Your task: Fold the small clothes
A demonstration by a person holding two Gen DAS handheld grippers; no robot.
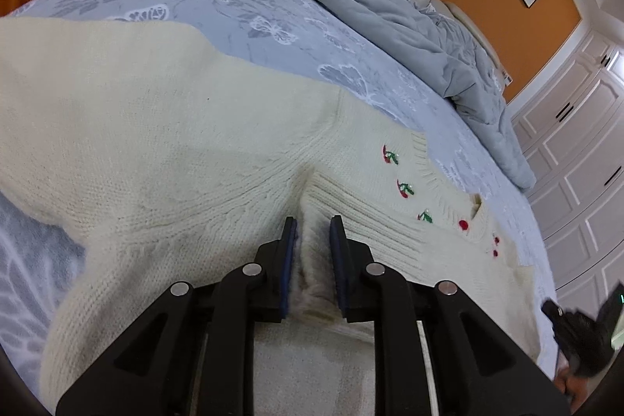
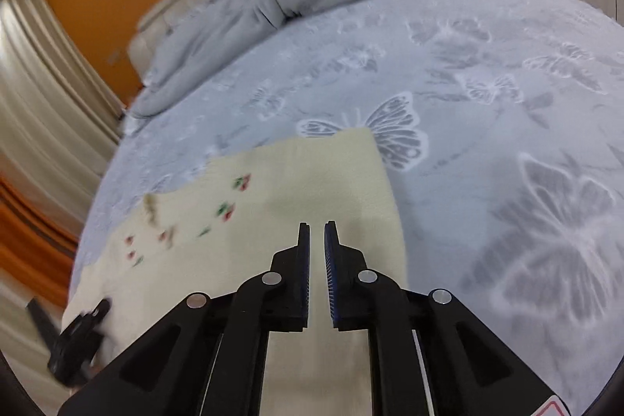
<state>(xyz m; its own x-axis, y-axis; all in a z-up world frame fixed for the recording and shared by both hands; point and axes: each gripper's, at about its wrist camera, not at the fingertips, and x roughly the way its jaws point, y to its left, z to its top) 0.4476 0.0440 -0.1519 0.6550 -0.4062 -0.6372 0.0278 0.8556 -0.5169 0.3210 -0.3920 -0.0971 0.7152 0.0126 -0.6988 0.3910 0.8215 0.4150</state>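
Observation:
A cream knit sweater [image 1: 163, 143] with small cherry embroidery near the neckline lies on the bed. My left gripper [image 1: 314, 225] is shut on a pinched fold of the sweater's ribbed cuff or hem, with knit bunched between the pads. In the right wrist view the sweater [image 2: 312, 182] lies flat below my right gripper [image 2: 316, 231], whose jaws stand nearly closed with a narrow empty gap and hold nothing. The right gripper hovers over the sweater's right side. The view is motion-blurred. The left gripper shows as a dark shape at the lower left of the right wrist view [image 2: 78, 338].
The bed has a light blue butterfly-print cover [image 2: 487, 104]. A crumpled grey duvet [image 1: 409, 26] lies by the cream headboard. An orange wall, white wardrobe doors [image 1: 577, 127] and beige curtains [image 2: 43, 96] surround the bed.

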